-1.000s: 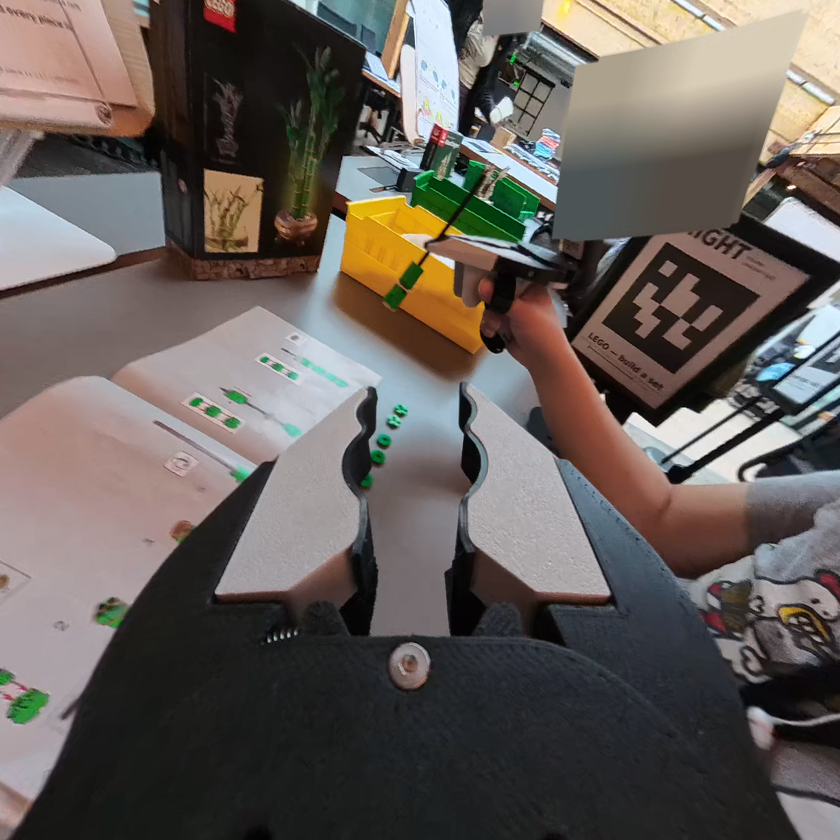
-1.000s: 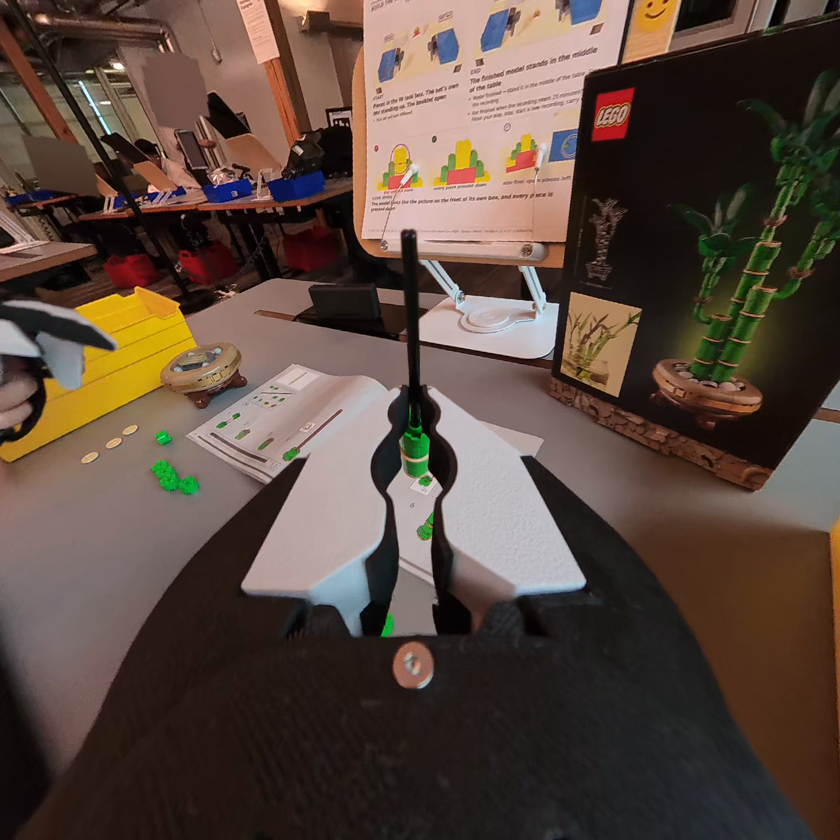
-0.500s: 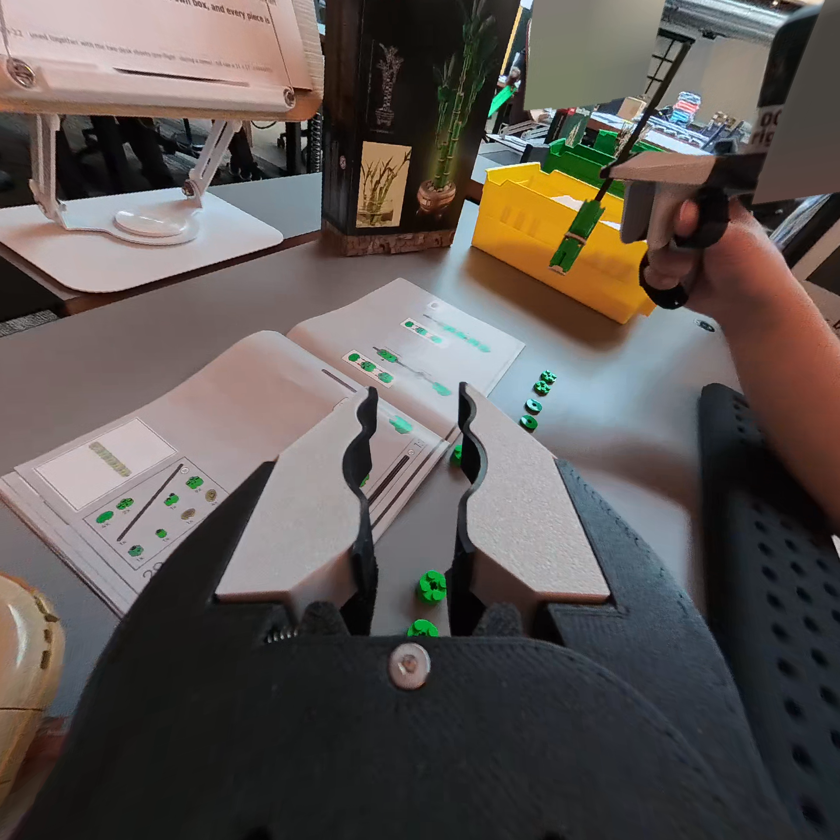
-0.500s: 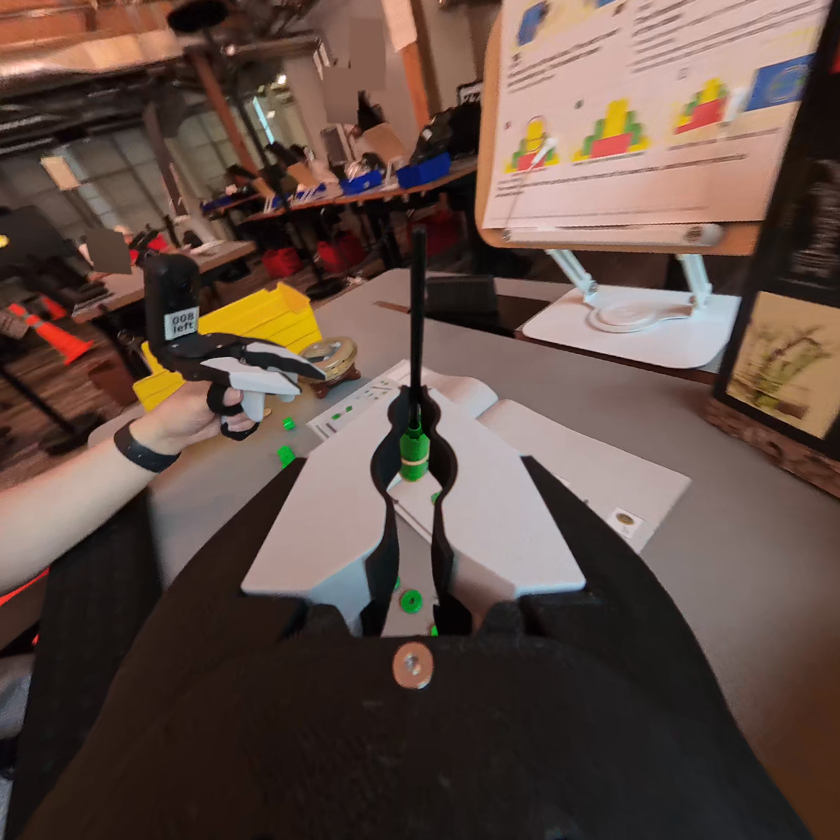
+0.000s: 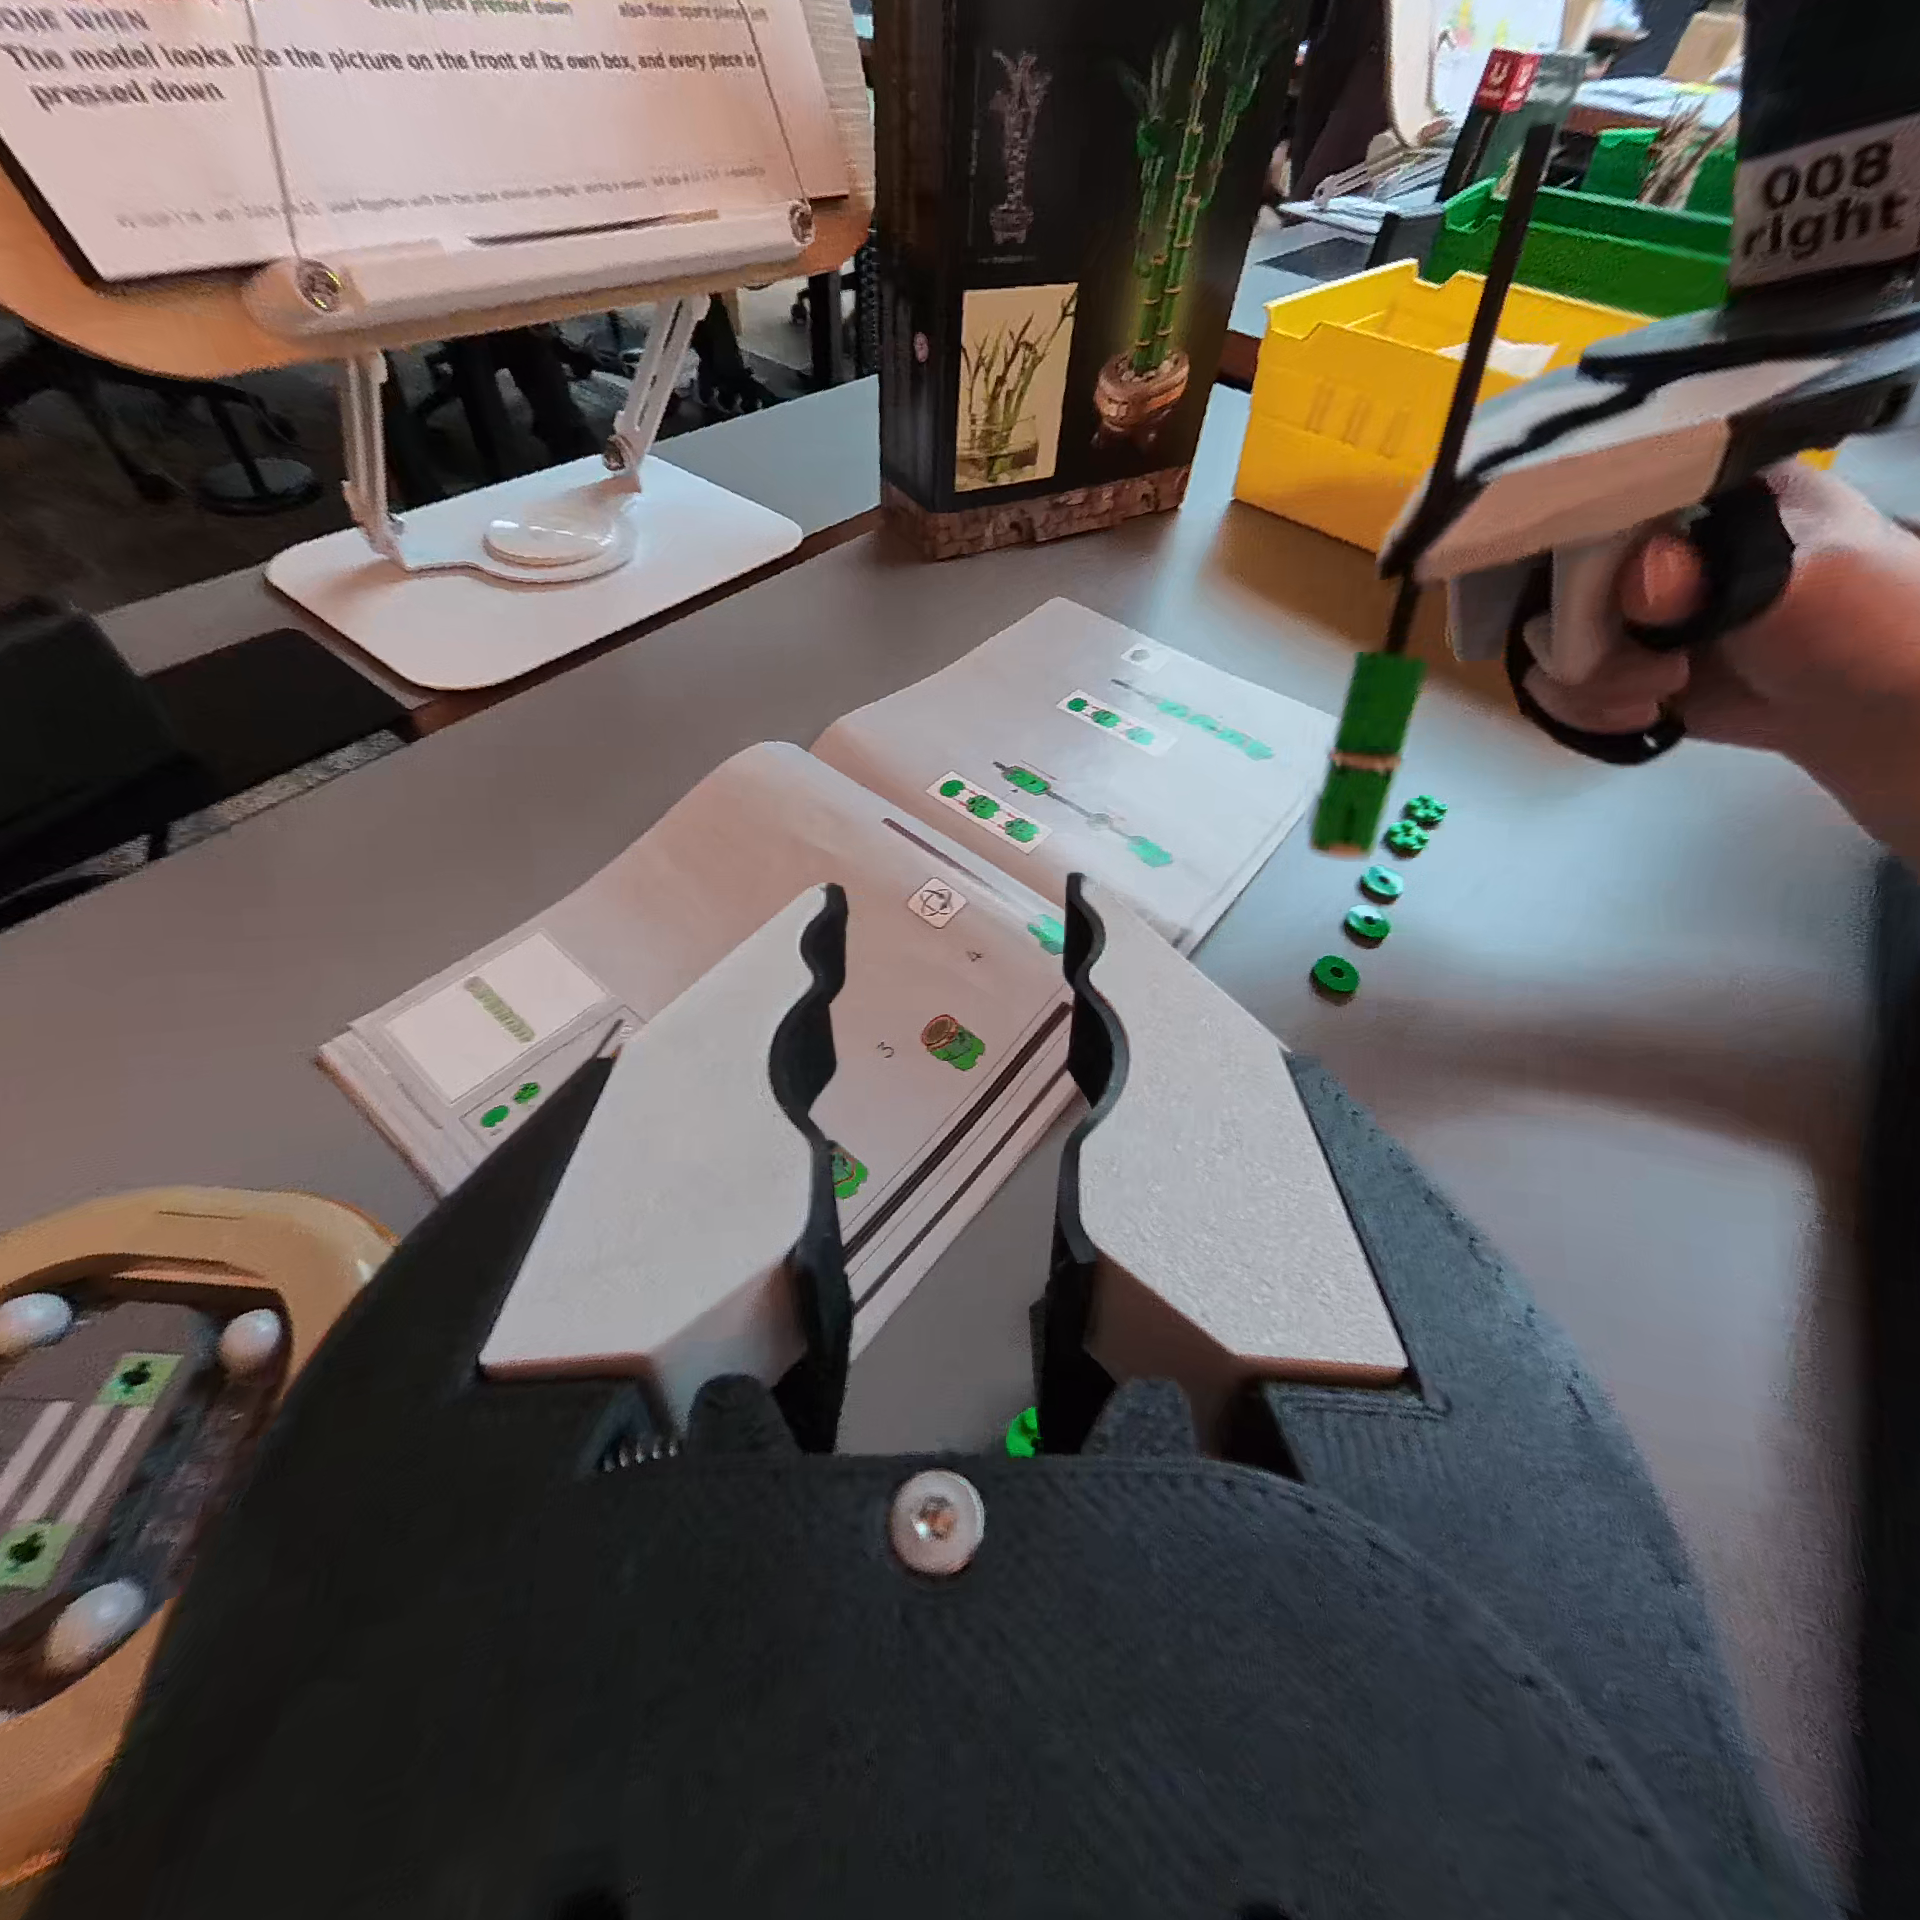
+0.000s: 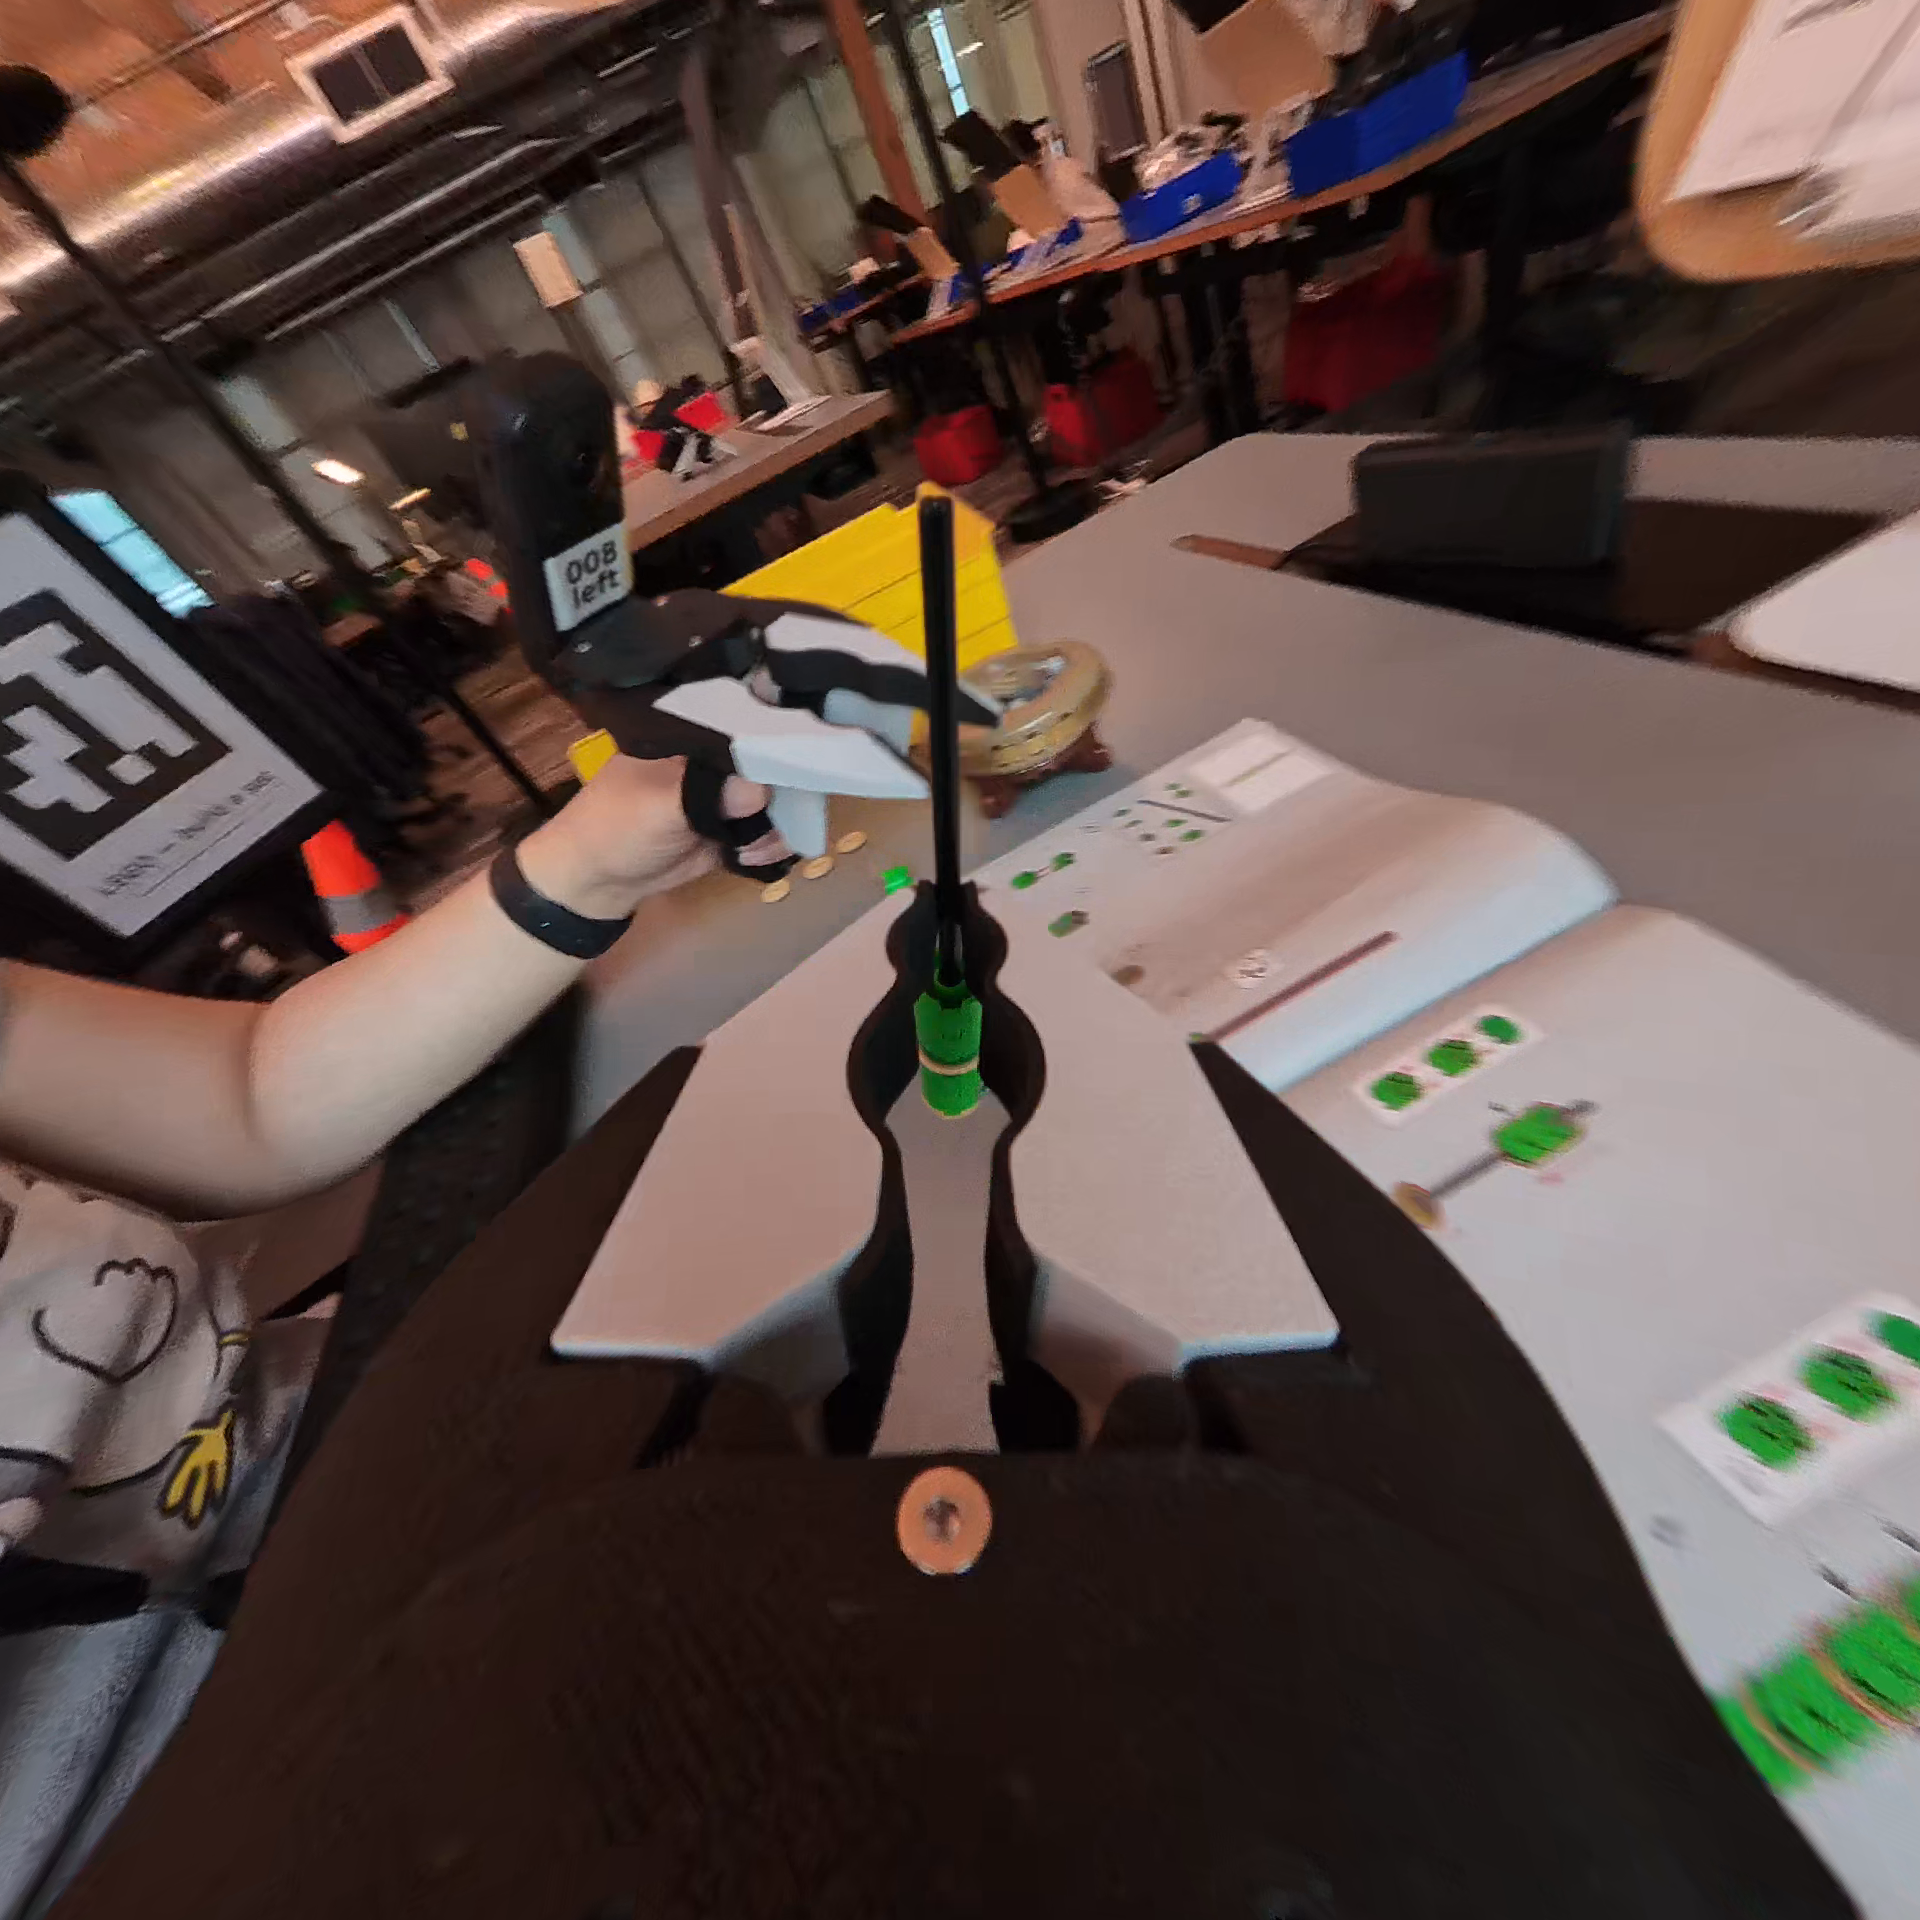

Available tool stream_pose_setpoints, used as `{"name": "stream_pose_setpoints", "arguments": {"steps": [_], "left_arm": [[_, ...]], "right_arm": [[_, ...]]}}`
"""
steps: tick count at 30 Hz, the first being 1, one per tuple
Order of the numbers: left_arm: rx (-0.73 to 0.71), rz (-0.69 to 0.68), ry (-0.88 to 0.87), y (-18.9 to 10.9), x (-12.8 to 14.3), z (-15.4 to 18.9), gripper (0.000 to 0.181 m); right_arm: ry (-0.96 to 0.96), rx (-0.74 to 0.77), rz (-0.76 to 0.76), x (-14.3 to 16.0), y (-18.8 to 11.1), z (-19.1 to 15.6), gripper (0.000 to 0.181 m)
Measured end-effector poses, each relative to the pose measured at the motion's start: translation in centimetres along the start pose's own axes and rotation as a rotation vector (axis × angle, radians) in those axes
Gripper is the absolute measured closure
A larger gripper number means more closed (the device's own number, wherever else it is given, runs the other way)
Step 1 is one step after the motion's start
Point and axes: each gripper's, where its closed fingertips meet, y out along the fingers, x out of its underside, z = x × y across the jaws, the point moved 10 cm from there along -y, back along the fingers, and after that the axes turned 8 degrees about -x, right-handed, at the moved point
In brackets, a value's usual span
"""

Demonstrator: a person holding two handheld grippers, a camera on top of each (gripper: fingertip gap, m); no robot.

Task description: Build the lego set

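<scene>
The right claw (image 6: 940, 935) pinches a black rod (image 6: 938, 707) carrying green stalk segments (image 5: 1363, 750) above the open instruction booklet (image 5: 790, 904), while the left claw (image 5: 945, 997) hovers open and empty, likely next to fetch a green ring (image 5: 1334, 975) beside the booklet on the surface (image 5: 1558, 1039).

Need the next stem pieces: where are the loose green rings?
In the left wrist view, the green rings lie in a row on the table, right of the instruction booklet.
</scene>
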Motion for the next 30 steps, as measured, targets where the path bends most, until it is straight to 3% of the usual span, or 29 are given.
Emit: {"name": "stream_pose_setpoints", "arguments": {"steps": [7,13,30], "left_arm": [[-0.065,-0.013,0.052,-0.4,0.0,-0.2,0.139],[-0.088,0.005,-0.009,-1.0,-0.1,-1.3,0.139],[-0.097,0.028,-0.141,-2.4,-0.1,-3.3,0.14]], "right_arm": [[-0.164,-0.013,-0.245,2.9,5.6,-1.1,0.178],[-0.239,-0.009,-0.309,3.7,9.0,-1.4,0.178],[-0.283,-0.013,-0.314,4.4,9.9,-0.8,0.177]]}}
